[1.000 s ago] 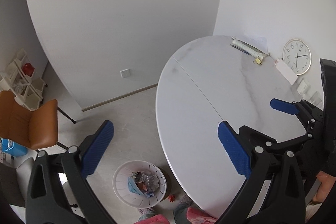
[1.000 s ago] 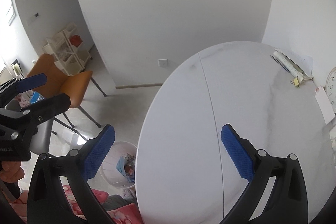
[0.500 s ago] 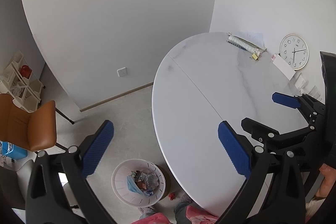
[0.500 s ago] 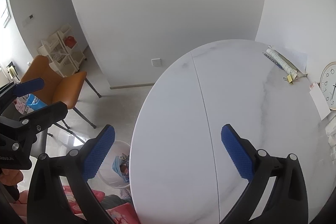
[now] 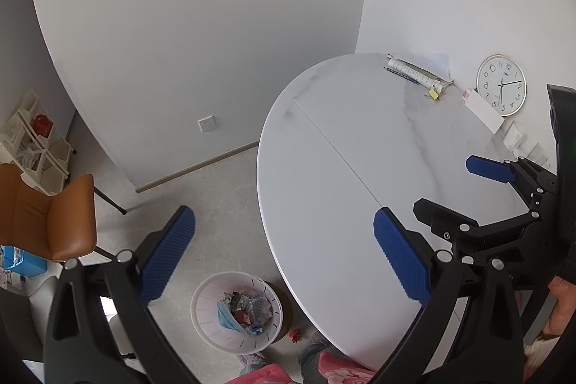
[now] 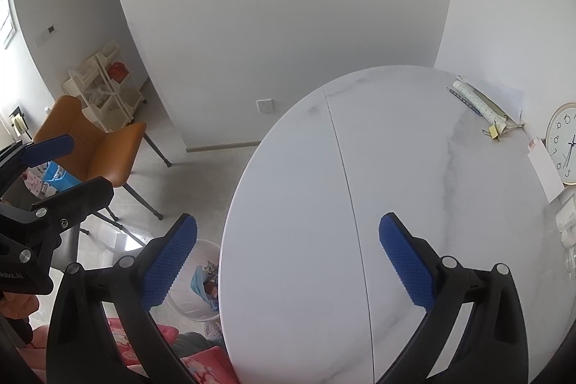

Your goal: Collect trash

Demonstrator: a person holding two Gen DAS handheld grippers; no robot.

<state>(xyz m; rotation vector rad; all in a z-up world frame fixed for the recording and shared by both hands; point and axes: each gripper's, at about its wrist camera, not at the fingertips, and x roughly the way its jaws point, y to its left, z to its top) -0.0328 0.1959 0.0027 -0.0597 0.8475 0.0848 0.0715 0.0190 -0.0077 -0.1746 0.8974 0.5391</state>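
Left wrist view: we see our left gripper with jaws spread wide, nothing between the blue pads. Bin sits on the floor at 6 o'clock, just beside the table edge, holding trash including a blue mask. A small red scrap lies on the floor just right of the bin. Right gripper shows at 3 o'clock over the table, jaws apart, empty. Clock leans on the wall at 2 o'clock; paper roll at 1 o'clock on the table. Chair at 9 o'clock.

Right wrist view: right gripper is wide open, empty, over the table's near edge. Bin at 7 o'clock, partly hidden by the table and left pad. Left gripper at 9 o'clock, jaws apart. Chair at 10 o'clock, clock at 3 o'clock.
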